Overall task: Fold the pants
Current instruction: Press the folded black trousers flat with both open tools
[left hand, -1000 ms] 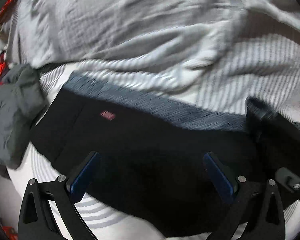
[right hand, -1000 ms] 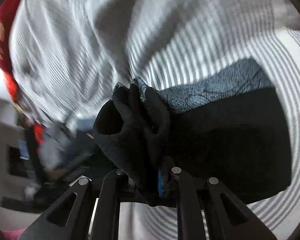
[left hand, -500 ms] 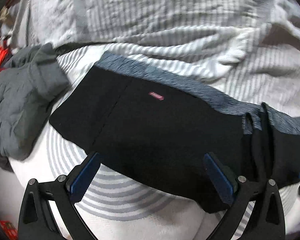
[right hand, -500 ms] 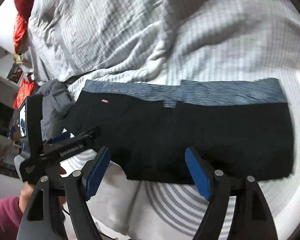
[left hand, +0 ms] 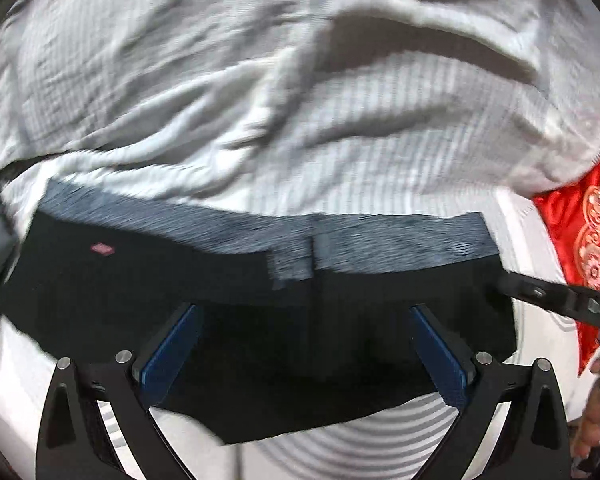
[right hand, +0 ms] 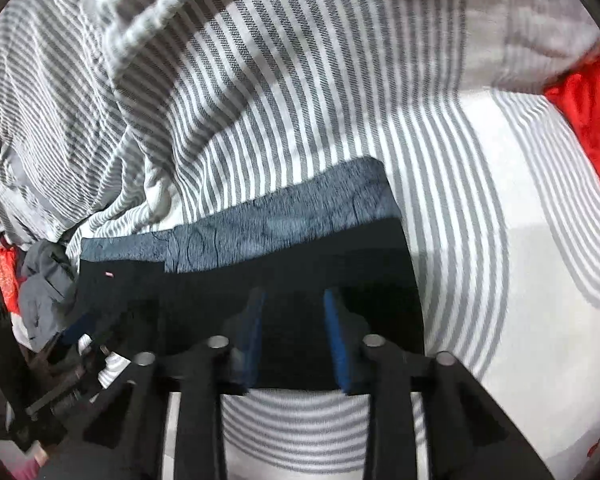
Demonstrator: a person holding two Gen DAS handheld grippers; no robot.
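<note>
Black pants (left hand: 260, 320) are spread flat on a striped bedsheet (right hand: 480, 280), ahead of both jaws. The left gripper (left hand: 306, 344) is held wide open; the right gripper (right hand: 294, 340) is partly open, empty.

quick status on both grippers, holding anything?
left gripper: open, holding nothing, over the pants.
right gripper: jaws partly open, holding nothing.

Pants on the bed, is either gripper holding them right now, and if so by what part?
Nothing is held. The left gripper is wide open over the black pants, and the right gripper is also open above their near edge; no fabric sits between the fingers.
</note>
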